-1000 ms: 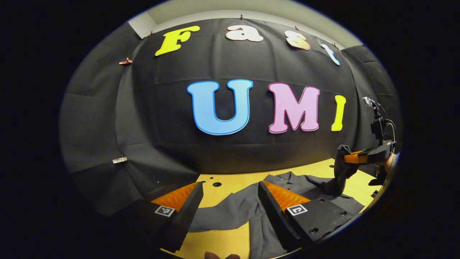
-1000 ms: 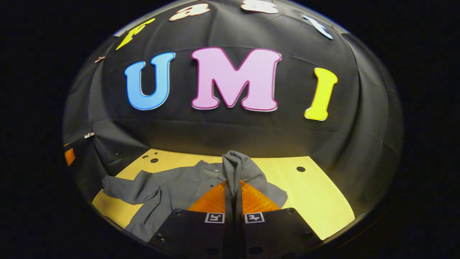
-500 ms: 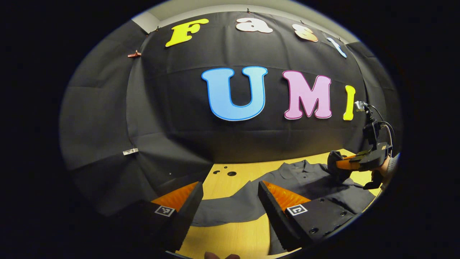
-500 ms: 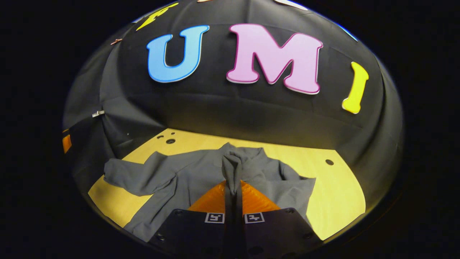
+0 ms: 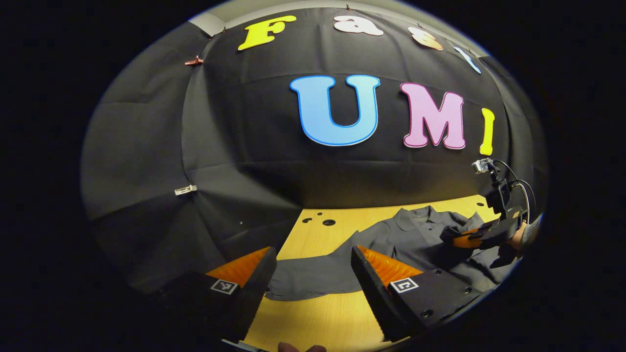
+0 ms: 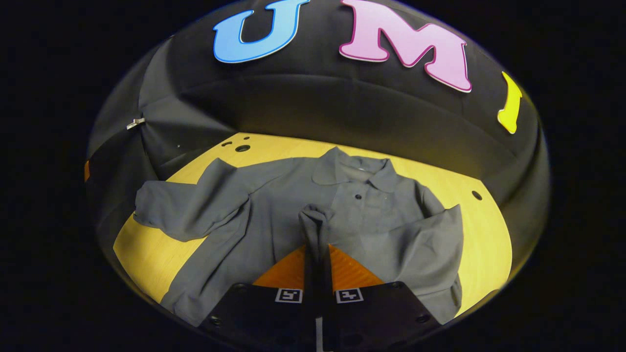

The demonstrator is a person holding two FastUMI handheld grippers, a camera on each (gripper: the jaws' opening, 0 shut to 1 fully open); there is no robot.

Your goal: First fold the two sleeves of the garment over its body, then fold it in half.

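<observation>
A: Right gripper view: right gripper (image 6: 317,234) was closed, both fingers pinching a bunched cuff of the right sleeve (image 6: 313,220), held over the middle of the shirt (image 6: 274,195).

B: And the left one?

A: Left gripper (image 5: 313,274) gaped wide, nothing in it, hovering above the left sleeve (image 5: 313,276) that lay out flat on the table (image 5: 313,318).

B: How would the shirt handle?

A: Looked like light, soft knit, limp. It probably drapes and bunches, no stiffness, likely to drag along if pulled sideways. Not fragile.

B: Where to grab?

A: I'd say at the cuff edge of the left sleeve, pinching both layers, then lift and carry it over the body. For the half fold, probably the hem corners.

B: Where was the shirt?

A: Spread face up on the table, collar (image 6: 352,168) toward the wall (image 6: 313,98), buttons showing. Right sleeve already drawn across the chest, not yet let go. Left sleeve out to the side, slightly crumpled.

B: Anything in the way?

A: Nothing on the table but a few holes (image 6: 242,147) beyond the collar. In the left gripper view the right gripper (image 5: 459,237) and the hand (image 5: 518,237) holding it sat over the far side of the shirt, so the two could crowd each other over the chest.
</observation>
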